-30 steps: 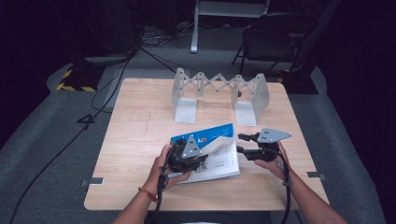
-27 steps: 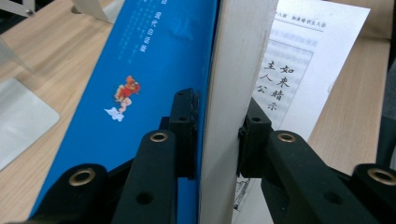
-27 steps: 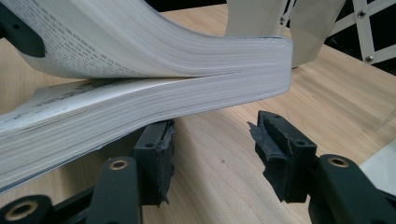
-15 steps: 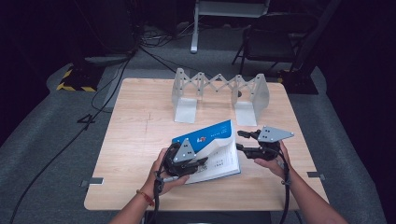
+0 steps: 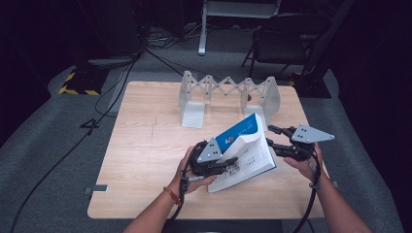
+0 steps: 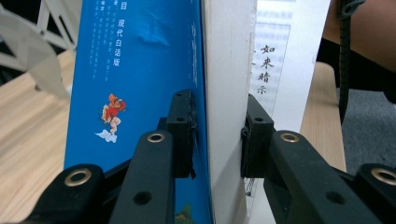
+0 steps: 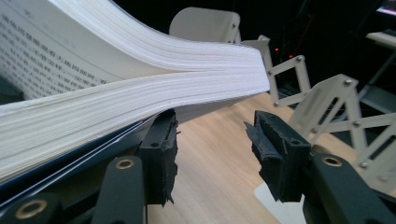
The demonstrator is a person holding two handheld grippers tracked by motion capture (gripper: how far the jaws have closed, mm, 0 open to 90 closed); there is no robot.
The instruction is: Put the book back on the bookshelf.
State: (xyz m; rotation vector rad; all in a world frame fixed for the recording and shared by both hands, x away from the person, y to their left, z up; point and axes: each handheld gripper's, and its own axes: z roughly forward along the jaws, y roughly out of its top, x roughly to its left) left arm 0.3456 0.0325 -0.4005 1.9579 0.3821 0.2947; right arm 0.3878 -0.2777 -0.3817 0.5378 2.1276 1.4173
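A thick book (image 5: 243, 150) with a blue cover is seen tilted up off the wooden table (image 5: 145, 160), near the front right part of the tabletop, its blue cover facing up and left and its printed pages facing down toward the person. The left gripper (image 5: 228, 162) is clamped on it: in the left gripper view one pad (image 6: 180, 135) is pressed against the blue cover and the other against the white block of pages, with the book's fore edge standing upright between the two jaws. The right gripper (image 5: 272, 137) is held just beside the book's right edge; its jaws have just been closing, yet they are seen apart, and nothing is pinched between them. In the right gripper view the inner pad (image 7: 161, 156) lies under the book's lower edge, apparently touching it, while the other pad stands clear over bare wood. The page block (image 7: 140, 98) is seen bowed and fanned, its corner projecting past the jaws. A grey folding rack (image 5: 228, 94) is set near the table's far edge, close behind the book's raised corner. Broad bare wood is left on the table's left half and along the front edge. A dark chair (image 5: 286, 34) and cables (image 5: 111, 92) are seen on the floor beyond.
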